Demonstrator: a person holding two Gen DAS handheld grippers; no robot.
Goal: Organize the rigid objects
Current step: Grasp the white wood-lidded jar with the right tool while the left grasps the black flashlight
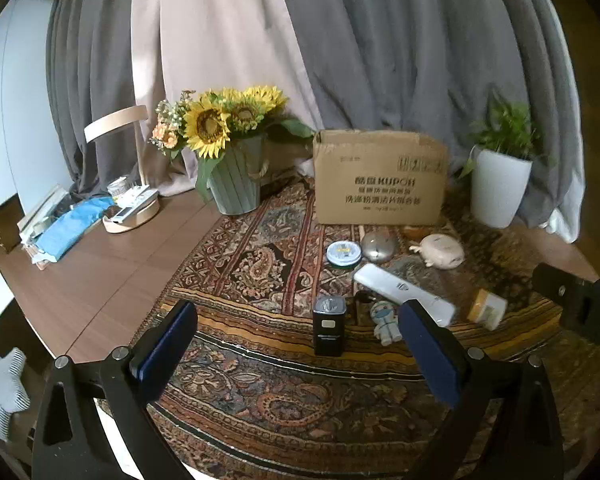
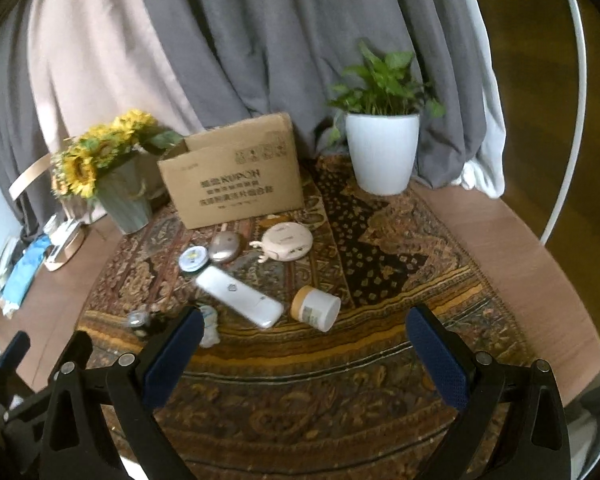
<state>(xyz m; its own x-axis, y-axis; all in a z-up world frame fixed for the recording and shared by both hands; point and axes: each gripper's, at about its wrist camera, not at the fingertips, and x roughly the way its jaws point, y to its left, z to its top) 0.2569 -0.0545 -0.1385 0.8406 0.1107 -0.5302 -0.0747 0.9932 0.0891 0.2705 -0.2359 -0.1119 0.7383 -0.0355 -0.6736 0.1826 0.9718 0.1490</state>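
Grey and beige curtains hang behind a wooden table (image 1: 112, 276) spread with a patterned rug (image 1: 260, 264); at the rug's far edge stands an open cardboard box (image 1: 380, 178), and everything else is placed from it. A sunflower vase (image 1: 236, 184) sits to its left and a white plant pot (image 2: 382, 152) to its right; just in front of the box lie a round tin (image 1: 343, 253), a grey oval case (image 1: 378, 246) and a cream round gadget (image 2: 287, 242); nearer the cameras lie a long white remote (image 2: 239, 297), a jar on its side (image 2: 315, 307), a small astronaut figure (image 1: 385, 322) and an upright black device (image 1: 329, 325).

Both claws are spread wide and carry nothing; the left gripper (image 1: 298, 354) hovers with the black device between its fingers' line of sight, the right gripper (image 2: 304, 354) short of the jar.

I judge this the start: nothing appears gathered, though the box's inside is hidden. The next move likely calls for lowering one claw around the nearest piece, closing squarely on it, then carrying it to the box.
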